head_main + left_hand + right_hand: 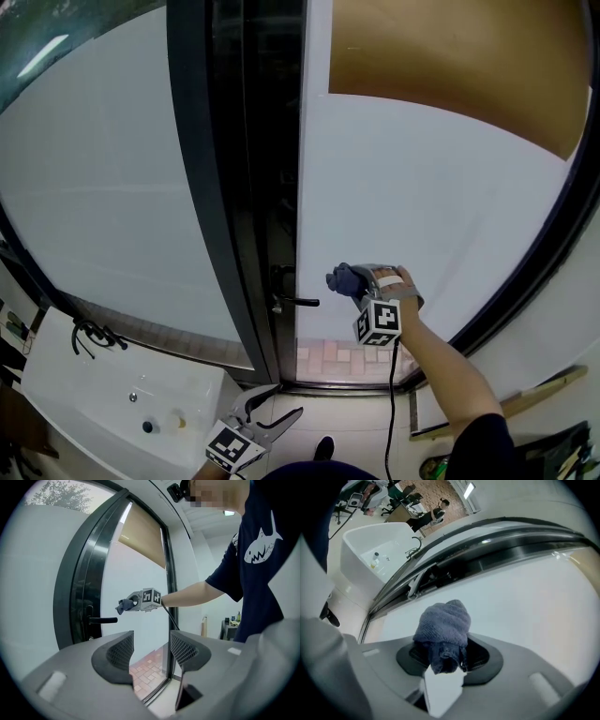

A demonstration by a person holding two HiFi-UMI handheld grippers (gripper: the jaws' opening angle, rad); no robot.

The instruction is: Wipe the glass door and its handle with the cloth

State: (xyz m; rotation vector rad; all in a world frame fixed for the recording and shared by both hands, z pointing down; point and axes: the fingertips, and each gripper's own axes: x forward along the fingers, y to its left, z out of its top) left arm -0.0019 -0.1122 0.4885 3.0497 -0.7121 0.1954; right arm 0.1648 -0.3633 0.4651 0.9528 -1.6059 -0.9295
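Glass door (422, 206), frosted pane in a dark frame, fills my head view. Black lever handle (298, 302) at the pane's left edge. Blue-grey cloth (443, 630), bunched, clamped in my right tongs (354, 280), close to the pane, just beside the handle. Left tongs (151, 651) held low, parted, nothing between them.

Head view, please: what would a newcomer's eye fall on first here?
The right gripper is up in front of the pale glass door, its jaws shut on a bunched blue-grey cloth just right of the black handle. Lower left, the left gripper hangs with jaws apart and empty, near a white basin.
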